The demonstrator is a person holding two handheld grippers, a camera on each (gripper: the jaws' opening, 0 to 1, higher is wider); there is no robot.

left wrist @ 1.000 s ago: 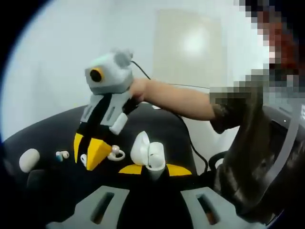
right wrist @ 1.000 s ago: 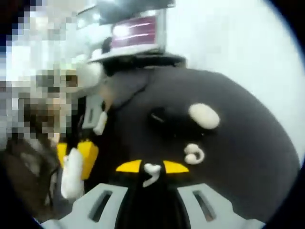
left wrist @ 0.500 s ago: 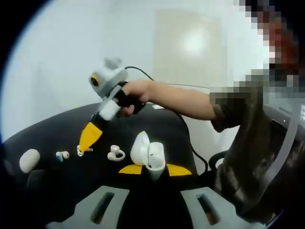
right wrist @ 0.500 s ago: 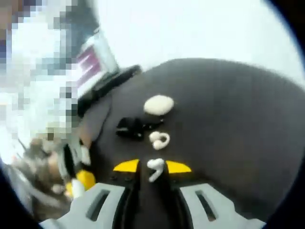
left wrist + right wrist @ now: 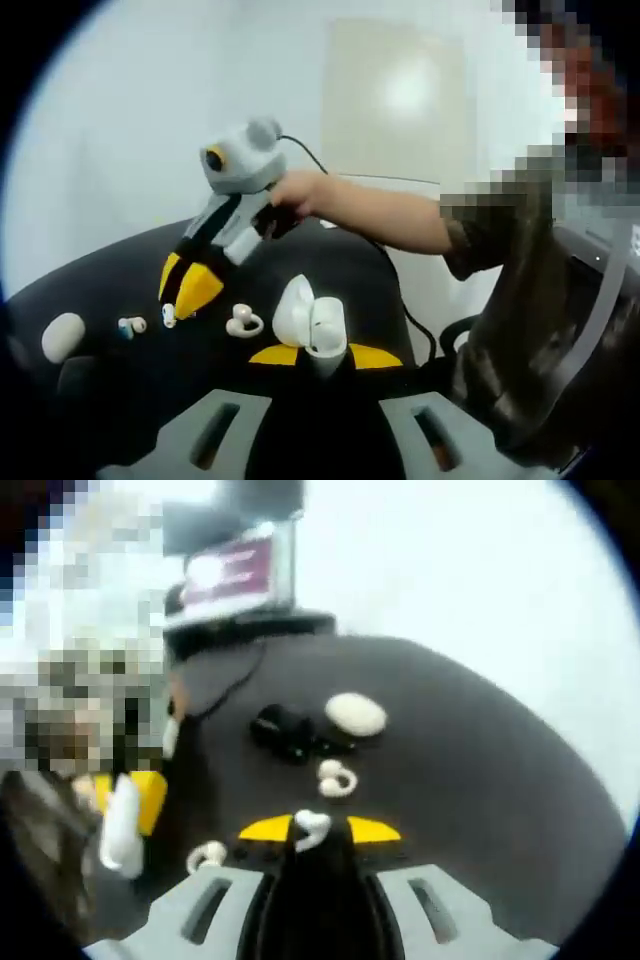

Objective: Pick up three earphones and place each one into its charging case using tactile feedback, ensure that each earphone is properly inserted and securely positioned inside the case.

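My left gripper [image 5: 325,356] is shut on an open white charging case [image 5: 315,325], its lid tilted up to the left. My right gripper [image 5: 318,829] is shut on a small white earphone [image 5: 312,824]. In the left gripper view the right gripper [image 5: 188,290] hangs over the black table [image 5: 120,270], left of the case, with the earphone [image 5: 168,316] at its yellow tips. A white ear-hook earphone [image 5: 243,321] and a small earphone with blue on it [image 5: 130,325] lie on the table. In the right gripper view, the open case [image 5: 122,825] shows at the left.
A closed white oval case [image 5: 62,335] sits at the table's left, also seen as the oval case [image 5: 355,713] beside a black case [image 5: 285,730]. An ear-hook earphone [image 5: 335,778] and another earphone [image 5: 207,855] lie nearby. A person's arm [image 5: 380,212] reaches across.
My right gripper has swung and turned above the table while staying shut on the white earphone. The left gripper and its open case have stayed still.
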